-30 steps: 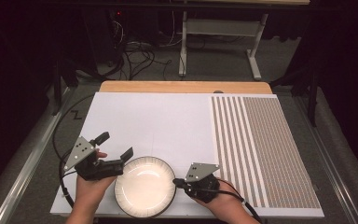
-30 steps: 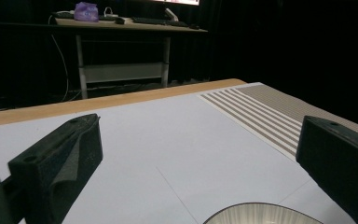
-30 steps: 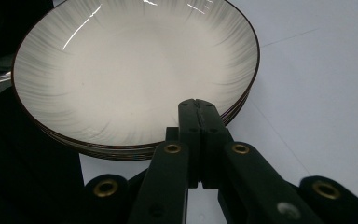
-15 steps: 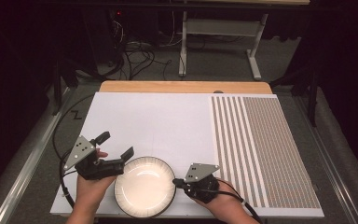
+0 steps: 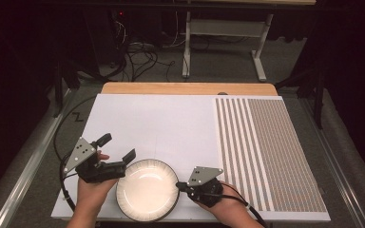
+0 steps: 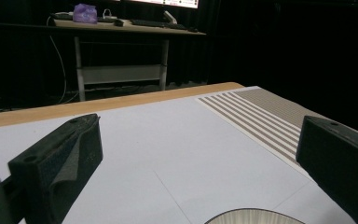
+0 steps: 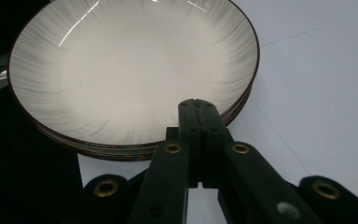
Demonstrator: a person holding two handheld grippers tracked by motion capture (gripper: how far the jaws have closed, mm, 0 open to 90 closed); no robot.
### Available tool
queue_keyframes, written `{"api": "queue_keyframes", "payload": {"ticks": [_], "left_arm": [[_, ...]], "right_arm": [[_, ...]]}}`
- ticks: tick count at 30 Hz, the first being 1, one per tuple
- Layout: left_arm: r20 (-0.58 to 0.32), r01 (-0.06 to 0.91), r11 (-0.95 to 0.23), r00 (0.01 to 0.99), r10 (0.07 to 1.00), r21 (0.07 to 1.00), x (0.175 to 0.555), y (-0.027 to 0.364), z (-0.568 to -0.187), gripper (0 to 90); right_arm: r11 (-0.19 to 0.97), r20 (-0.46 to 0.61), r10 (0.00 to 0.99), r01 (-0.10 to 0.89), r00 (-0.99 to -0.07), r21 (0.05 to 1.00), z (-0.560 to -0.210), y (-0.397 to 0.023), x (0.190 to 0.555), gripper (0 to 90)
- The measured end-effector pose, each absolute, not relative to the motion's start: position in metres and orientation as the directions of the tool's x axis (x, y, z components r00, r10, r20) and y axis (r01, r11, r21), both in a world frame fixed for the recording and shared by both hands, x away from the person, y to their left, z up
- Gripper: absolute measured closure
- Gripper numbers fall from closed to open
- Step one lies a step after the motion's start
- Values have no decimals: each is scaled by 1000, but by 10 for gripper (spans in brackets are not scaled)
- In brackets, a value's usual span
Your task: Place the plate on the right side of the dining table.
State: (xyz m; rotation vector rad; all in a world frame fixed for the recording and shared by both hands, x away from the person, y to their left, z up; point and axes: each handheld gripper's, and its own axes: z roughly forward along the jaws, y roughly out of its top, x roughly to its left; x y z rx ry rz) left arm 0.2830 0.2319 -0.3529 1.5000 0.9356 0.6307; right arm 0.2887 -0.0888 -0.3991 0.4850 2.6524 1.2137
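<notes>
The table (image 5: pixel 147 118) carries a stack of plates (image 5: pixel 147 190) at its near edge, btw your two hands. Probably ceramic: stiff, heavy, slippery, can chip. Left gripper (image 5: pixel 119 148) is wide open; right gripper (image 7: pixel 199 116) is closed, empty, tips touching the rim. Take the rim.
</notes>
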Motion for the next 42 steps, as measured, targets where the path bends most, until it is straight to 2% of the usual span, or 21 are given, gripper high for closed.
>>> {"api": "queue_keyframes", "payload": {"ticks": [42], "left_arm": [[-132,188,33,543,829,982,280,232,-347,12]], "right_arm": [[609,-16,350,214,-937,763,-403,-77,288,900]]}}
